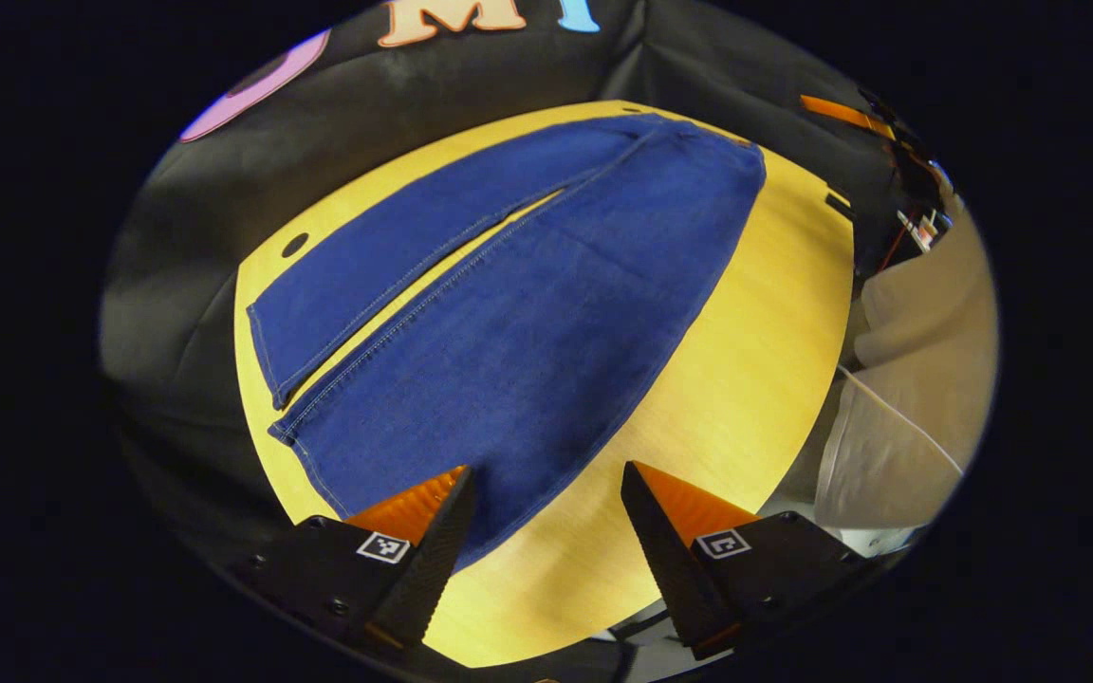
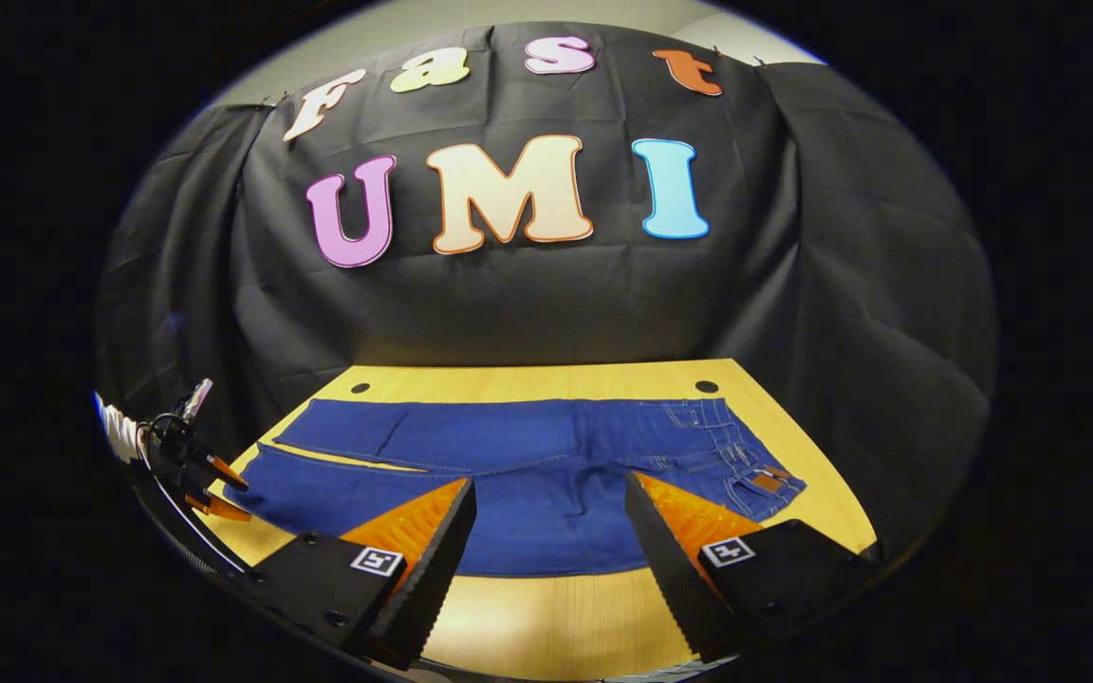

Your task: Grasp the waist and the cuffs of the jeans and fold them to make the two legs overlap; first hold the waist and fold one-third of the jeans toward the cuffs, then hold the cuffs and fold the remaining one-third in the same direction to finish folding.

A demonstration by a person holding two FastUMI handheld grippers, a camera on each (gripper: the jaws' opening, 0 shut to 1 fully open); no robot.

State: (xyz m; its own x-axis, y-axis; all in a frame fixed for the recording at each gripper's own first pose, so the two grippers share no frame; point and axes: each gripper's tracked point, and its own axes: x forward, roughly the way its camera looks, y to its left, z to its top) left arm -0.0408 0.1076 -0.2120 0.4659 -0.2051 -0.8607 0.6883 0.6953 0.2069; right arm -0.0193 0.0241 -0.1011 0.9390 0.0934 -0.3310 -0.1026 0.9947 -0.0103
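Note:
Blue jeans [image 1: 518,323] lie flat and unfolded on the yellow wooden table [image 1: 755,379], the two legs side by side with a thin gap between them. In the left gripper view the cuffs [image 1: 271,379] are near and to the left, the waist at the far end. My left gripper [image 1: 546,493] hovers open above the near leg's edge, holding nothing. In the right gripper view the jeans [image 2: 527,465] stretch across the table [image 2: 546,617], waist [image 2: 746,455] at the right. My right gripper [image 2: 551,512] is open near the jeans' front edge. The left gripper [image 2: 214,489] shows at the far left.
Black cloth walls surround the table on the far and both sides. A person in light clothing [image 1: 907,379] stands beyond the table's right edge in the left gripper view. Two dark round holes [image 2: 706,387] mark the table's back corners. Bare tabletop lies along the front edge.

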